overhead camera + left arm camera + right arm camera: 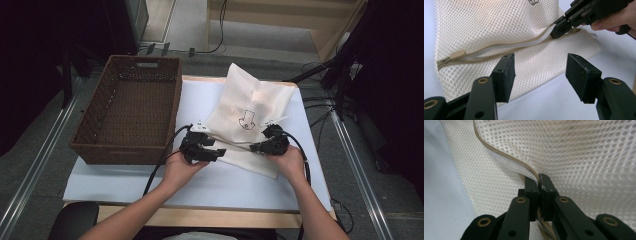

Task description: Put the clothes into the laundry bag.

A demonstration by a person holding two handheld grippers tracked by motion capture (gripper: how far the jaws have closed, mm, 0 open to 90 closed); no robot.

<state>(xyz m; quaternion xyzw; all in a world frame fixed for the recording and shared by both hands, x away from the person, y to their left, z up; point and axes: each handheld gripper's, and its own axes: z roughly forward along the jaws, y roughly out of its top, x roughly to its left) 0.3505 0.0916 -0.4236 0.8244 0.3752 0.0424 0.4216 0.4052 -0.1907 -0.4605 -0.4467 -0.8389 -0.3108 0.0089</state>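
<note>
Item: mesh bag [250,117], cream, with a small printed mark on its face. It lies on the white surface [150,180], to the right of the wicker basket [127,107], its near edge towards me and its far end raised and rumpled.

Zip [506,48]: tan tape running along the near side of the bag. The slider [457,53] sits at the end farthest from my right claw in the left gripper view (the teeth along the run look closed, though I cannot follow them the whole way).

Right claw [539,185]: pressed together on the zip tape at one end, lifting it slightly off the surface. The same grip shows in the left gripper view [559,28].

Left claw [540,73]: spread, nothing between the pads, hanging just short of the bag's near edge and level with the middle of the zip.

Step in hand, as I judge it: take the slider with the left claw while the right anchors the tape.

Handling notes:
- I keep the right pinch firm and pull gently away from the slider, so that the tape stays taut.
- I swing the left claw along to the slider and close on its tab alone, not on the mesh.
- I draw it along the line of the zip, low and straight; a sideways tug would likely bunch the soft mesh and jam the teeth.
</note>
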